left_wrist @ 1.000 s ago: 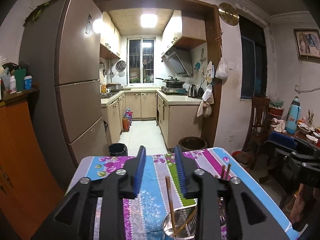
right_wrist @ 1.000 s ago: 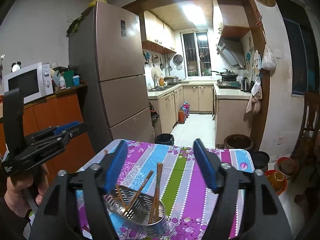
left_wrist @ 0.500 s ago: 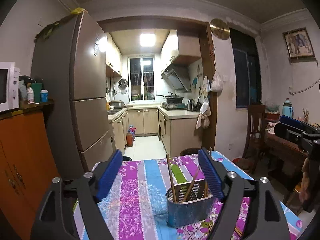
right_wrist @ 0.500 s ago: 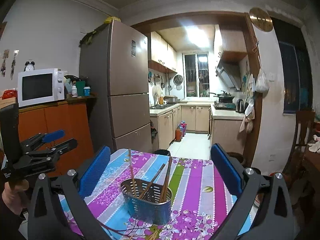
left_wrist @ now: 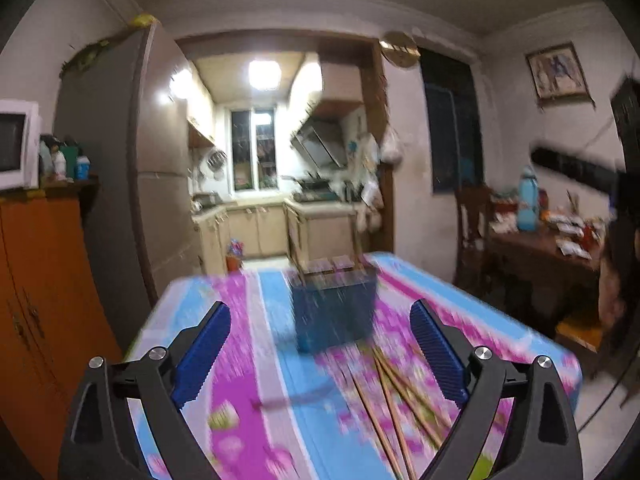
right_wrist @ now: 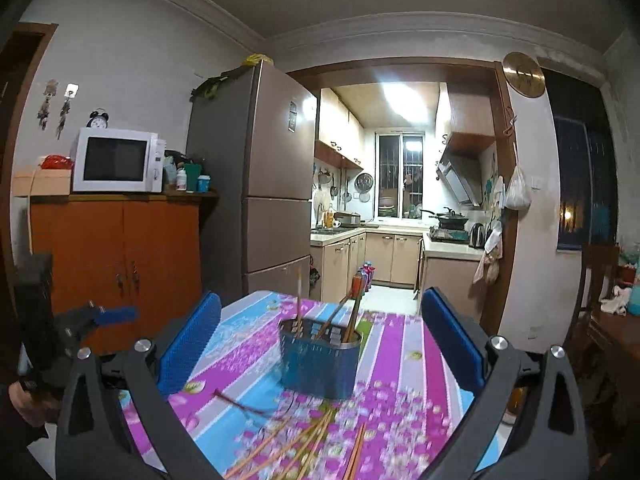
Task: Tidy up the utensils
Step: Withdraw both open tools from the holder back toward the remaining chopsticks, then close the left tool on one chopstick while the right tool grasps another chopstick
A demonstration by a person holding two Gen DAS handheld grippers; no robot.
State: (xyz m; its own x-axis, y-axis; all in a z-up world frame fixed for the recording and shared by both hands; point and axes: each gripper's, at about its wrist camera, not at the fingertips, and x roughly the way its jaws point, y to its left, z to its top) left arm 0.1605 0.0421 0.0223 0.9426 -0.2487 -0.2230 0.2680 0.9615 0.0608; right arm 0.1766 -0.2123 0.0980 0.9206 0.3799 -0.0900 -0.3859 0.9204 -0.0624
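Observation:
A perforated metal utensil holder (left_wrist: 334, 312) (right_wrist: 320, 360) stands on the flower-striped tablecloth (left_wrist: 248, 360) (right_wrist: 400, 360), with a few chopsticks (right_wrist: 354, 312) upright in it. Several loose chopsticks (left_wrist: 394, 400) (right_wrist: 304, 444) lie on the cloth in front of it. My left gripper (left_wrist: 320, 306) hovers short of the holder, its jaws opening with nothing between them; the left wrist view is blurred. My right gripper (right_wrist: 320, 296) is open wide and empty, also back from the holder. The left gripper (right_wrist: 116, 314) also shows at the left edge of the right wrist view.
A tall fridge (right_wrist: 264, 184) and an orange cabinet (right_wrist: 120, 264) with a microwave (right_wrist: 116, 164) stand left of the table. A wooden chair (left_wrist: 472, 232) and a cluttered side table (left_wrist: 548, 240) are on the right. A kitchen doorway lies beyond the table's far edge.
Both grippers have pulled back from the holder toward the near side of the table and their jaws have spread wide. Loose chopsticks on the cloth have come into view.

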